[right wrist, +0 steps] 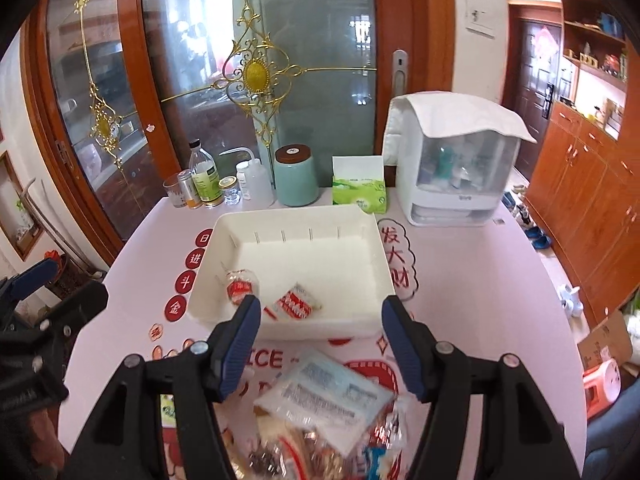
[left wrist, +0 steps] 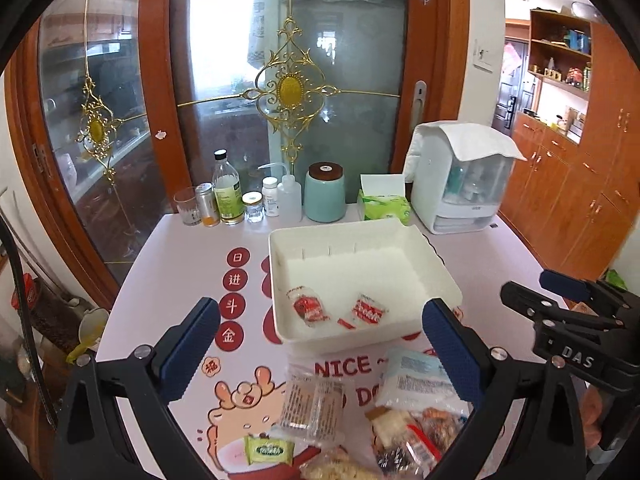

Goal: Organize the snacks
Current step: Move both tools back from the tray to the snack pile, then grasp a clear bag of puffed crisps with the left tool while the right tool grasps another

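A white rectangular bin point(left wrist: 436, 256) point(right wrist: 384, 248) sits mid-table and holds two red-and-white wrapped snacks point(left wrist: 308, 307) point(left wrist: 368, 311) point(right wrist: 240, 286) point(right wrist: 296, 302). In front of it lies a loose pile of snacks: a white-blue packet point(left wrist: 416, 376) point(right wrist: 324, 396), a clear packet point(left wrist: 312, 404), a small green packet point(left wrist: 269, 449) and mixed wrapped pieces point(left wrist: 412, 440). My left gripper point(left wrist: 322, 354) is open and empty above the pile. My right gripper point(right wrist: 320, 346) is open and empty above the white-blue packet; it also shows in the left wrist view point(left wrist: 532, 294).
Along the table's back edge stand a glass point(left wrist: 187, 206), bottles and jars point(left wrist: 228, 192), a teal canister point(left wrist: 325, 192), a green tissue pack point(left wrist: 384, 202) and a white organiser point(left wrist: 464, 184). A glass door is behind. Wooden cabinets stand at the right.
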Demonstrator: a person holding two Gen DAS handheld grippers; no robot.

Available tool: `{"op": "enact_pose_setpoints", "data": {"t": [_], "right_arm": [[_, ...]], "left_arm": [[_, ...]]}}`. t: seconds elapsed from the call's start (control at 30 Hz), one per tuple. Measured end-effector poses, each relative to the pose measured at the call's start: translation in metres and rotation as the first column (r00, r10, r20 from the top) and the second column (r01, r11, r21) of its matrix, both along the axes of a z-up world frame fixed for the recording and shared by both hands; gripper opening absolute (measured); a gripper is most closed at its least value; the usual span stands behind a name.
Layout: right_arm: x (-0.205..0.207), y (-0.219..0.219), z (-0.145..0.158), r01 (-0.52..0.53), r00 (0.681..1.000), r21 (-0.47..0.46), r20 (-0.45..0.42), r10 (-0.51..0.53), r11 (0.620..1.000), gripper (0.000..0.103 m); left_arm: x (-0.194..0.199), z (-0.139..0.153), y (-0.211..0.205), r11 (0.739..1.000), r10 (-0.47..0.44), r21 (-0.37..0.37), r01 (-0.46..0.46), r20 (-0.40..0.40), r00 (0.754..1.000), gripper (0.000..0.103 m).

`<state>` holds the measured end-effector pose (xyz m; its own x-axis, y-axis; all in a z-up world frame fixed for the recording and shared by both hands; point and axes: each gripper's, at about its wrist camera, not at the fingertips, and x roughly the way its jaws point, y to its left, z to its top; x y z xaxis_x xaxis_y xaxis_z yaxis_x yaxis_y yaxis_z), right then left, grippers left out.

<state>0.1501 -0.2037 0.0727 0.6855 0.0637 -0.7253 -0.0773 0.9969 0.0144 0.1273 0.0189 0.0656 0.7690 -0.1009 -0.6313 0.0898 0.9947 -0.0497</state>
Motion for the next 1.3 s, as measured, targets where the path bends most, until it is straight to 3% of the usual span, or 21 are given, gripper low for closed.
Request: {"op": "enact_pose_setpoints", "data": {"t": [0.33, 0.6, 0.9, 1.1, 1.3], "right_arm": [[-0.073, 0.018, -0.022, 0.023, 0.997, 0.005, -0.072, -0.023, 1.0, 0.065], [-0.116, 0.016, -0.074, 0.067, 0.982, -0.001, -0.179, -0.066, 0.998, 0.065], [-0.15, 0.036, -0.16, 0.08, 0.921, 0.081, -0.388, -0.043, 0.994, 0.065], [-0.165, 0.052, -0.198, 0.078, 0.872, 0.154, -0.49, 0.007, 0.985, 0.065], [-0.159, 0.055, -0.222, 0.146, 0.842, 0.185, -0.539, -0.024, 0.972, 0.065]], "left_arm": [[-0.046, -0.032, 0.035, 0.998, -0.056, -0.037, 0.053, -0.07, 0.996, 0.101], [-0.059, -0.094, 0.037, 0.995, -0.097, -0.023, 0.094, -0.198, 0.975, 0.101], [-0.068, -0.155, 0.023, 0.985, -0.142, 0.046, 0.163, -0.301, 0.943, 0.101], [-0.072, -0.172, 0.026, 0.977, -0.158, 0.081, 0.196, -0.337, 0.928, 0.101], [-0.072, -0.188, 0.037, 0.974, -0.157, 0.098, 0.206, -0.372, 0.915, 0.101]]}}
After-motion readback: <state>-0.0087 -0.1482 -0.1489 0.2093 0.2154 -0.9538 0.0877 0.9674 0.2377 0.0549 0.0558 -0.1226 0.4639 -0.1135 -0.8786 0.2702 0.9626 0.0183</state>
